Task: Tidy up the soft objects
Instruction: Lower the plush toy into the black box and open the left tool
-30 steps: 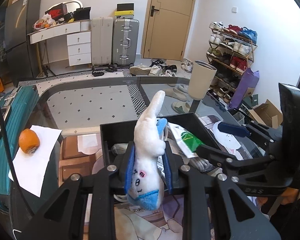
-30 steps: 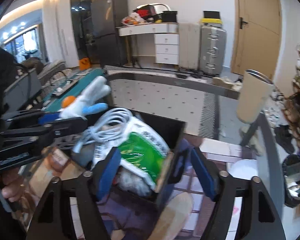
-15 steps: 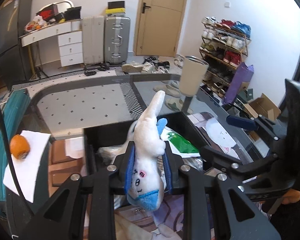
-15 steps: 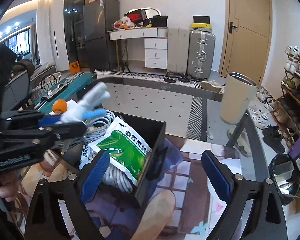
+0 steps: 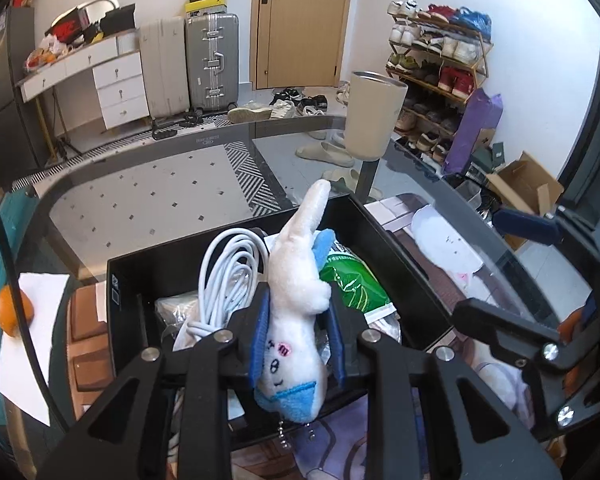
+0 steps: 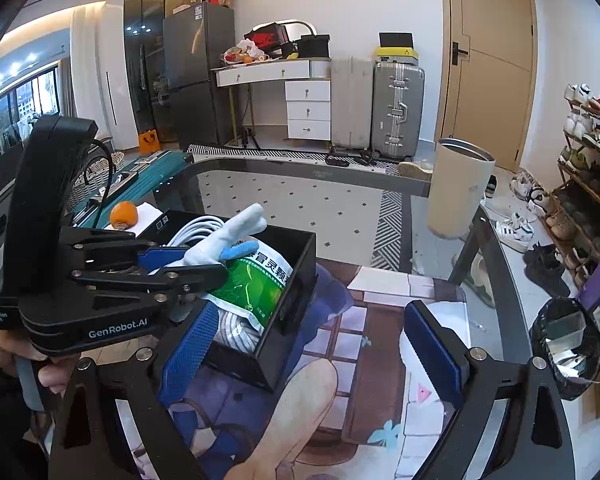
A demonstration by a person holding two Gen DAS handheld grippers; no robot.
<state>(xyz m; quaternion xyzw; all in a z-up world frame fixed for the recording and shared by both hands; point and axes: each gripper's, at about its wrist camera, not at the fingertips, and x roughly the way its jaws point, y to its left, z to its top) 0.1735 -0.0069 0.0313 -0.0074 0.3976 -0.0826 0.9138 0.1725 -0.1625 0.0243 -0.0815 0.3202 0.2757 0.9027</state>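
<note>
The left gripper (image 5: 298, 336) is clamped on the white plush toy (image 5: 296, 304), held over the black box (image 5: 404, 276) (cable (image 5: 224, 276) at 10 o'clock, green packet (image 5: 352, 284) at 2 o'clock). The toy appears clear of the contents. The right gripper (image 6: 312, 344) has just been opening; its jaws stand wide apart, straddling the box's near corner without touching it.

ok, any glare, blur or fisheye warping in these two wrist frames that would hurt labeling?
Left wrist: sharp, black vignette in the corners, door frame bowed, glass table shows the floor through it; plush toy evenly lit. Right wrist: also sharp, strong edge warp, ceiling lights and bright window at left, green packet a little glossy, nothing blown out.
</note>
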